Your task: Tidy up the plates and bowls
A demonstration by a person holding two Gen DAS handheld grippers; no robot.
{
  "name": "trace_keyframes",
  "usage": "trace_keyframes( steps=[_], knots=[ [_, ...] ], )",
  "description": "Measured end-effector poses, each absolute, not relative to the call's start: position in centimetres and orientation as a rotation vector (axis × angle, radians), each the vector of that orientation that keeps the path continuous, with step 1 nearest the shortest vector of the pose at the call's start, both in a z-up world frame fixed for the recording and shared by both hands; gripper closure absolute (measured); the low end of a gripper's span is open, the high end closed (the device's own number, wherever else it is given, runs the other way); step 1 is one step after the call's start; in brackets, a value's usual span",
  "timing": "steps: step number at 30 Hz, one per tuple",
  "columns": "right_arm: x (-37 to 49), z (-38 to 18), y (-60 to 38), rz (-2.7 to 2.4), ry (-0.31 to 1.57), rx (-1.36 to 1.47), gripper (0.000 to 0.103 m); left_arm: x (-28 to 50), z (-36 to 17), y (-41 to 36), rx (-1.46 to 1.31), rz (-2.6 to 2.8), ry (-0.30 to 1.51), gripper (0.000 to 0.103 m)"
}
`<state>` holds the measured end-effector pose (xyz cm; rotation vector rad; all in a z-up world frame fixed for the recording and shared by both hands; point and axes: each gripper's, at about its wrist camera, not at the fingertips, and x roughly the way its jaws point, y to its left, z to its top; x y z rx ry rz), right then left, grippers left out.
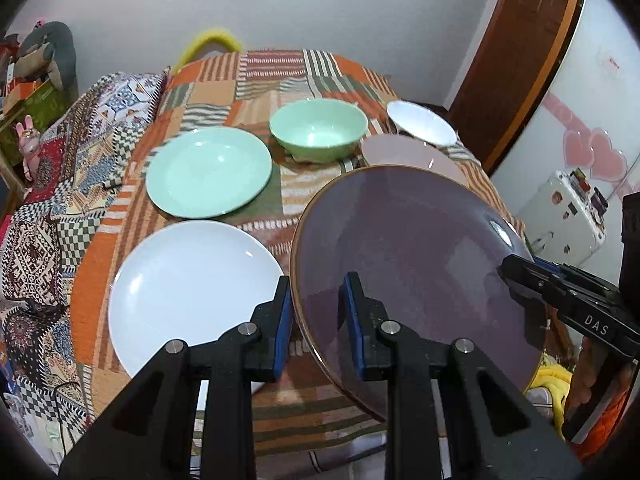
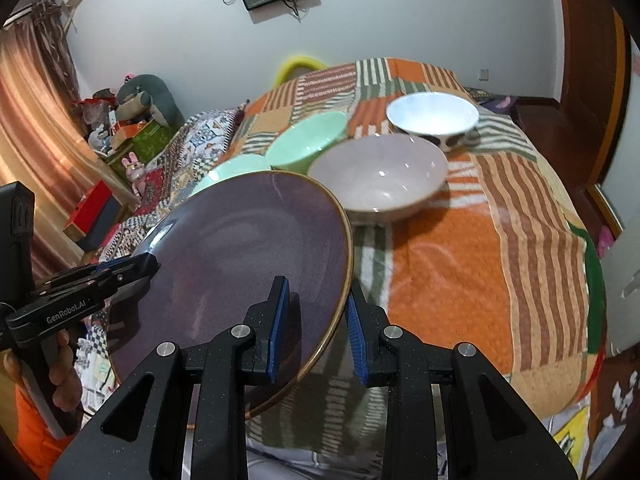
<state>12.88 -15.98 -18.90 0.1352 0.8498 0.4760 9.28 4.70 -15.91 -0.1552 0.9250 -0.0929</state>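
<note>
A large purple plate (image 1: 416, 272) with a brown rim is held up off the table between both grippers, tilted. My left gripper (image 1: 318, 320) is shut on its left rim. My right gripper (image 2: 318, 328) straddles its right rim (image 2: 248, 256), jaws close around the edge. On the patchwork cloth lie a white plate (image 1: 192, 296), a green plate (image 1: 208, 172), a green bowl (image 1: 318, 128), a pink bowl (image 2: 380, 176) and a white bowl (image 2: 432, 114). The right gripper also shows at the plate's far edge in the left wrist view (image 1: 520, 276).
The table (image 2: 460, 264) is covered with an orange patchwork cloth that drops off at the right and front edges. A patterned bedspread (image 1: 52, 208) lies to the left. A wooden door (image 1: 516, 52) and a white cabinet (image 1: 568, 208) stand at the right.
</note>
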Motion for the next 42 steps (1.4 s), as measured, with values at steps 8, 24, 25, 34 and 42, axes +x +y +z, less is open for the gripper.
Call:
trace_keyframes(
  steps=[8, 24, 25, 34, 42],
  knots=[
    [12.9, -21.0, -17.5, 0.438, 0.905, 0.161, 0.078, 10.3, -18.4, 2.8, -0.134, -0.12, 0.996, 0.078],
    [14.1, -24.2, -18.9, 0.378, 1.005, 0.198, 0.078, 13.1, -22.9, 1.1, -0.128, -0.145, 1.128, 0.078],
    [14.2, -24.4, -18.9, 0.376, 1.01, 0.199, 0.078, 13.2, -23.0, 1.1, -0.129, -0.145, 1.132, 0.078],
    [14.9, -25.0, -18.6, 0.374, 1.028, 0.176, 0.077, 13.3, -23.7, 1.4, -0.131, -0.139, 1.143, 0.077],
    [15.1, -25.1, -18.0, 0.368, 1.022, 0.121, 0.075, 13.6, -23.9, 1.5, -0.125, -0.137, 1.154, 0.076]
  ],
)
